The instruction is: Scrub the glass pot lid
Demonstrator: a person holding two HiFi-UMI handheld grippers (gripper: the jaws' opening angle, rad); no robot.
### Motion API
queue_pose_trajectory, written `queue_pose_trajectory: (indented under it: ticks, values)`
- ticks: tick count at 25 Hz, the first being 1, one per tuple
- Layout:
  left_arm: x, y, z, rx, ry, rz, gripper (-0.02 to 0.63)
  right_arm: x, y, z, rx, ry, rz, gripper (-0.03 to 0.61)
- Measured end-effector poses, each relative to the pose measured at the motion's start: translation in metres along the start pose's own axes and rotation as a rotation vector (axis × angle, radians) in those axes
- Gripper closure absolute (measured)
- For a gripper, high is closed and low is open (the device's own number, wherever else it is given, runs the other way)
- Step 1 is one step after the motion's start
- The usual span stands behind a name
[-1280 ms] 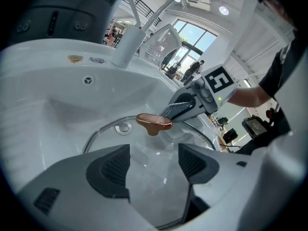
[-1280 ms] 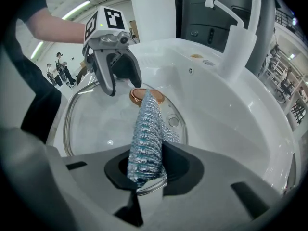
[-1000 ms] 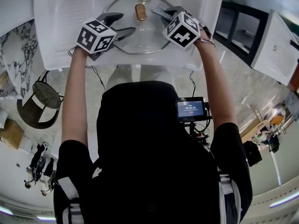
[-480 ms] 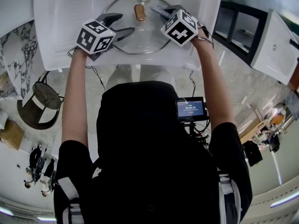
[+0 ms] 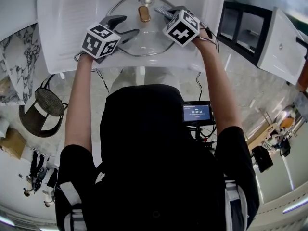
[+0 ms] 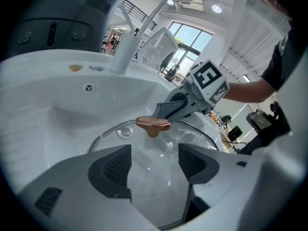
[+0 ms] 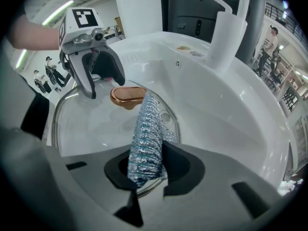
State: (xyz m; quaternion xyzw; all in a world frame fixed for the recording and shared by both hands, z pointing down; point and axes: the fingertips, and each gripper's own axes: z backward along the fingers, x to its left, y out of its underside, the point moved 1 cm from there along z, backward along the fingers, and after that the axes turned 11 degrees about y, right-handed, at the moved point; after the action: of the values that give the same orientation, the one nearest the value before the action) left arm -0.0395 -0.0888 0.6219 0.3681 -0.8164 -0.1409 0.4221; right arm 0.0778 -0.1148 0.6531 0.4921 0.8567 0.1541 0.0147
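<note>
scrubber (image 7: 146, 134) beside knob (image 7: 127, 95) on glass lid (image 7: 86, 126)

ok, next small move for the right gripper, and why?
Probably sweep the scourer sideways across the lid, pressing lightly. The right gripper is shut on the scourer, whose tip reaches just beside the knob. The left gripper is open over the lid, not clamping it, so hard strokes could shift it.

A big open hall or showroom: freestanding white washbasin (image 5: 62, 37), glossy floor (image 5: 255, 95), tall windows (image 6: 190, 37), balcony railing (image 6: 135, 9)
</note>
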Motion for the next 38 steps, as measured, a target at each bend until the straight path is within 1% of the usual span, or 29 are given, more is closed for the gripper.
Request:
queue_pose_trajectory:
  ticks: [4,7,9,12,14,16,19,24,27,33,38]
  values:
    - [-0.001,-0.001,0.003,0.003,-0.019,-0.001,0.325,0.004,-0.001,0.009,0.006,-0.009,-0.010,0.511]
    - [-0.006,-0.001,0.003,0.015,-0.021,0.006,0.353,0.011,0.001,0.017,0.004,-0.002,0.000,0.509]
    - [-0.011,-0.001,0.003,0.017,-0.024,-0.011,0.392,0.016,0.002,0.021,0.003,-0.001,-0.004,0.509]
    - [-0.016,0.000,0.004,0.015,-0.049,-0.025,0.441,0.023,0.001,0.028,0.000,0.004,-0.010,0.509]
    - [-0.018,0.000,0.007,0.006,-0.069,-0.019,0.503,0.026,0.001,0.031,-0.001,0.007,-0.008,0.509]
    - [-0.020,-0.003,0.012,-0.030,-0.085,-0.004,0.545,0.030,0.001,0.035,-0.002,0.004,-0.014,0.509]
    - [-0.022,-0.009,0.023,-0.092,-0.109,0.029,0.573,0.035,0.001,0.041,-0.004,0.001,-0.021,0.509]
    - [-0.022,-0.017,0.045,-0.125,-0.197,0.004,0.595,0.044,-0.002,0.052,-0.012,-0.005,-0.038,0.508]
    - [-0.026,-0.019,0.055,-0.139,-0.226,0.008,0.596,0.050,-0.002,0.060,-0.018,-0.008,-0.049,0.508]
    - [-0.043,-0.029,0.068,-0.162,-0.230,-0.008,0.597,0.058,-0.006,0.083,-0.046,-0.029,-0.090,0.509]
    - [-0.065,-0.042,0.082,-0.194,-0.223,-0.050,0.597,0.062,-0.010,0.105,-0.092,-0.008,-0.166,0.509]
